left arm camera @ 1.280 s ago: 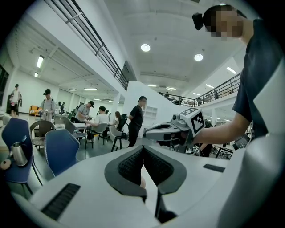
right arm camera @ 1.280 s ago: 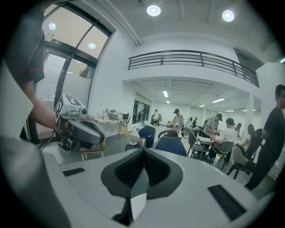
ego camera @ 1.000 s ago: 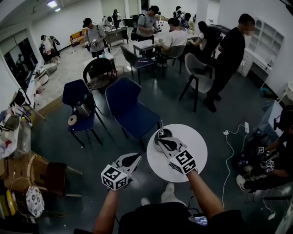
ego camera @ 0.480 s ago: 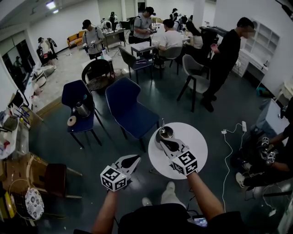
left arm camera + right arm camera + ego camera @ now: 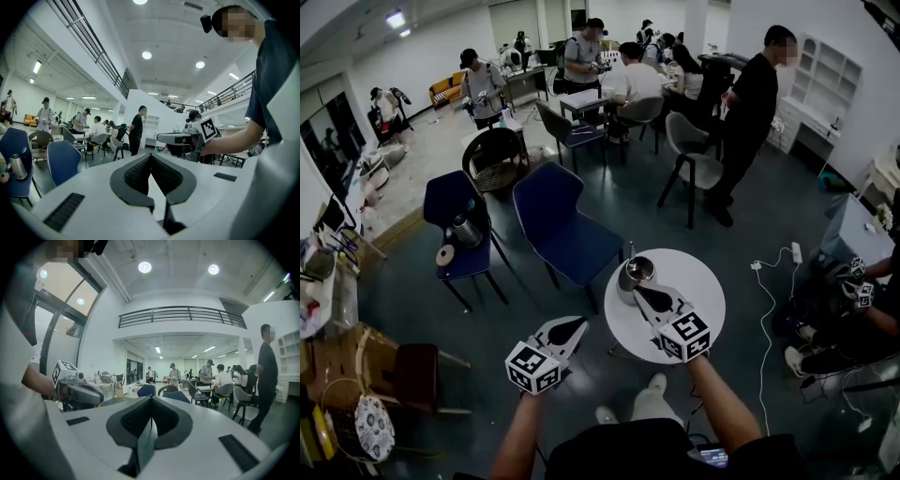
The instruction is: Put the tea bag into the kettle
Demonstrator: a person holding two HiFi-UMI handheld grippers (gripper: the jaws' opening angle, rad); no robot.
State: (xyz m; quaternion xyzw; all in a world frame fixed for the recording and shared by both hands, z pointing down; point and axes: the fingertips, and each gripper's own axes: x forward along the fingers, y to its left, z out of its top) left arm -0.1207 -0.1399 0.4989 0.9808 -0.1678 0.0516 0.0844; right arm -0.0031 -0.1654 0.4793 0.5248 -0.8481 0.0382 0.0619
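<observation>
A steel kettle [image 5: 637,272] with its top open stands at the left edge of a round white table [image 5: 701,286]. My right gripper [image 5: 640,293] is shut, and its tips sit just on my side of the kettle, over the table. My left gripper [image 5: 581,324] is also shut and hangs left of the table over the floor. The left gripper view has its own jaws [image 5: 151,156] closed tip to tip, with the right gripper [image 5: 159,138] off to the right. The right gripper view shows closed jaws [image 5: 151,398] too. No tea bag can be made out in any view.
A blue chair [image 5: 562,225] stands just beyond the table. A second blue chair [image 5: 455,220] bears another kettle [image 5: 467,230] and a tape roll [image 5: 445,255]. A white cord [image 5: 766,291] runs over the floor at right, near a seated person [image 5: 867,323]. More people, chairs and tables stand farther back.
My right gripper has drawn back a little from the kettle toward me, so the kettle's open top now shows. The left gripper has hardly shifted in the picture.
</observation>
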